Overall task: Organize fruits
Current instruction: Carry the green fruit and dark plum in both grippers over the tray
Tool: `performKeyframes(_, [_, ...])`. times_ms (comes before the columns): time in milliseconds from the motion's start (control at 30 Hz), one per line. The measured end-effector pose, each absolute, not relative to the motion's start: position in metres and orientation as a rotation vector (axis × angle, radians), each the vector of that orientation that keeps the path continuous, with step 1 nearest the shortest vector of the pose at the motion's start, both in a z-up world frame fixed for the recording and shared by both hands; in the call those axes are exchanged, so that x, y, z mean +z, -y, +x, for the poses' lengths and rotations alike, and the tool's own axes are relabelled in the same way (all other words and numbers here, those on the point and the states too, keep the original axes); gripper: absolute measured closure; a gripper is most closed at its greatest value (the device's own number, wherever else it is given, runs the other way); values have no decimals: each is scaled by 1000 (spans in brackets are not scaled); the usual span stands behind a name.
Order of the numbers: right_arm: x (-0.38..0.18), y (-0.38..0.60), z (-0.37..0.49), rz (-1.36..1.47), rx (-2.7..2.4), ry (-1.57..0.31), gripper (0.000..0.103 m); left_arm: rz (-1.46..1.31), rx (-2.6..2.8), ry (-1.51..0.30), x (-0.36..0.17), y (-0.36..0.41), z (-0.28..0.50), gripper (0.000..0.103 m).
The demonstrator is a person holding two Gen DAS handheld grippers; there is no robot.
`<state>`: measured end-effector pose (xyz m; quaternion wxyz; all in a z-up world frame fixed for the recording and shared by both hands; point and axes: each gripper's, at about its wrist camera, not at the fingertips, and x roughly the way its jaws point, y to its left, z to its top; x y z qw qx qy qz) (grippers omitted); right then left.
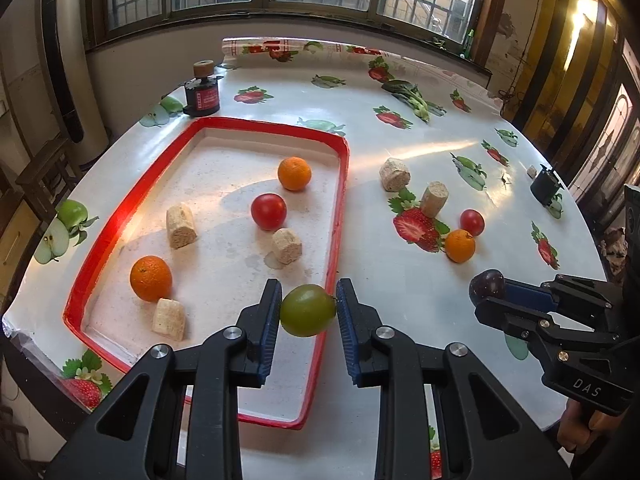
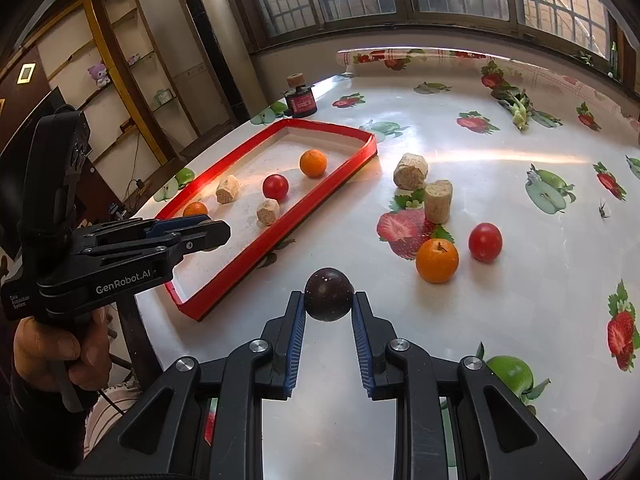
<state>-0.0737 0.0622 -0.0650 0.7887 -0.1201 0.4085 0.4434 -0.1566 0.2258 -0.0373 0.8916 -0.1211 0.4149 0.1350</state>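
A red-rimmed tray [image 1: 340, 200] is set on the fruit-printed table [image 1: 400, 288], with two oranges, a tomato and bread pieces lying in it. The left gripper [image 1: 308, 308] is clamped on a green fruit [image 1: 307, 310], held over the tray's near right edge. A dark plum [image 2: 329, 294] is pinched between the fingertips of the right gripper [image 2: 329, 300], above bare table just right of the tray.
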Motion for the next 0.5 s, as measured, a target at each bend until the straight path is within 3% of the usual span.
performKeyframes(500, [-53, -110, -70, -285, 1006, -859, 79, -285, 368, -833, -32, -269, -168, 78])
